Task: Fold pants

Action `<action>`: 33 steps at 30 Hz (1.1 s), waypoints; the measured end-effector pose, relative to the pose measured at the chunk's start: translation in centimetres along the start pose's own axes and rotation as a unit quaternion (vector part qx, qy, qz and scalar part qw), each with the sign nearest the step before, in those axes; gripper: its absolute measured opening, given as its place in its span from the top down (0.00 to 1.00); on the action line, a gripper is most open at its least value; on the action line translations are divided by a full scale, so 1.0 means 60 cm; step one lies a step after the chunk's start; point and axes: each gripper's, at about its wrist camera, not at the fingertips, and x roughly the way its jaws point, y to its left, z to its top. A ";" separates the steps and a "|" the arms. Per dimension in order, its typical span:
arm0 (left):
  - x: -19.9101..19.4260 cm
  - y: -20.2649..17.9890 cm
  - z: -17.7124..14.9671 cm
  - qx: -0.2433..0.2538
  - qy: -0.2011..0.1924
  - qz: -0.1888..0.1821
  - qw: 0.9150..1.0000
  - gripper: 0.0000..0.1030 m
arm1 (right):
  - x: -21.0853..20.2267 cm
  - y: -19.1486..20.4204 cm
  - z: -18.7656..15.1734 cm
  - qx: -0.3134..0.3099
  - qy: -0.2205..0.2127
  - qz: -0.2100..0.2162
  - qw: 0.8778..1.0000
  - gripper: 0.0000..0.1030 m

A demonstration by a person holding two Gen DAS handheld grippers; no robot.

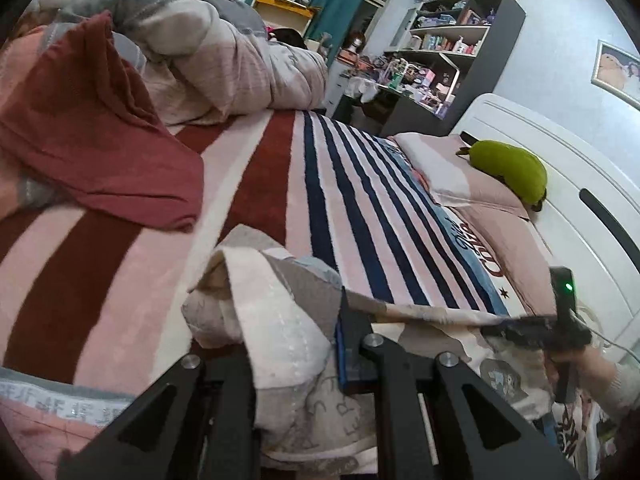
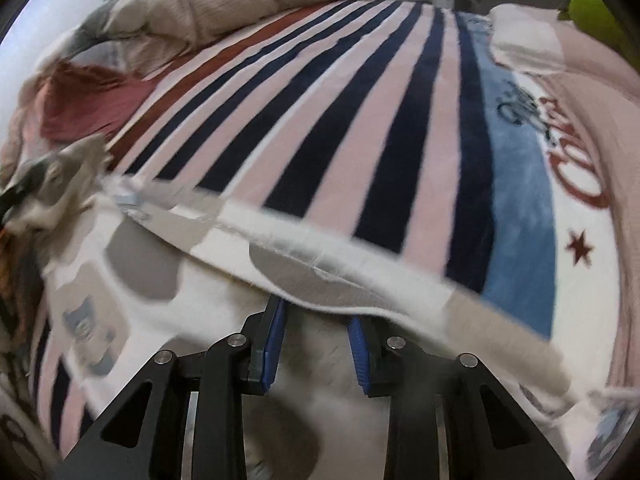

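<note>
Left wrist view: left tongs (image 1: 304,344) clamp the pants (image 1: 280,320) edge, raised over the striped bed (image 1: 360,200). Right tongs (image 2: 316,344) grip the opposite edge. Advice: keep the span taut, lower evenly, align edges.

My left tongs (image 1: 296,364) are matt black plastic with bright metal pivot pins and a ribbed blue pad, pressed into the pants (image 1: 280,320), a soft, fleecy cloth printed in white, grey and pale pink. My right tongs (image 2: 316,344) carry the same matt black arms and grooved blue rubbery pads (image 2: 276,340). The striped blanket (image 1: 360,200) beneath looks plush and velvety. A dark red cloth (image 1: 100,140) shows a coarse, ribbed weave. The quilt (image 1: 224,60) is puffy stitched fabric. The headboard (image 1: 560,168) is smooth, glossy white; the green plush toy (image 1: 508,168) is fuzzy.
</note>
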 end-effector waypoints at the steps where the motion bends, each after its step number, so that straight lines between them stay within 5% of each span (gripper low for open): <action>1: -0.001 0.000 0.000 0.000 -0.001 -0.002 1.000 0.91 | 0.007 -0.007 0.008 0.005 -0.003 -0.003 1.000 0.77; 7: 0.000 0.007 -0.003 -0.006 0.003 -0.017 1.000 0.91 | 0.019 -0.011 0.034 -0.002 -0.016 -0.042 0.999 0.77; 12: -0.007 -0.003 -0.003 0.006 -0.006 -0.022 1.000 0.91 | -0.059 -0.033 0.019 0.028 -0.056 -0.044 0.997 0.75; 21: -0.044 -0.126 0.021 0.078 -0.039 -0.076 0.993 0.91 | -0.287 -0.121 -0.194 0.181 -0.133 -0.051 0.973 0.75; 28: 0.002 -0.356 0.034 0.166 0.017 -0.152 0.974 0.91 | -0.367 -0.148 -0.300 0.230 -0.171 -0.015 0.958 0.72; 33: 0.124 -0.464 -0.029 0.197 0.129 -0.156 0.959 0.90 | -0.373 -0.146 -0.317 0.206 -0.181 0.022 0.961 0.72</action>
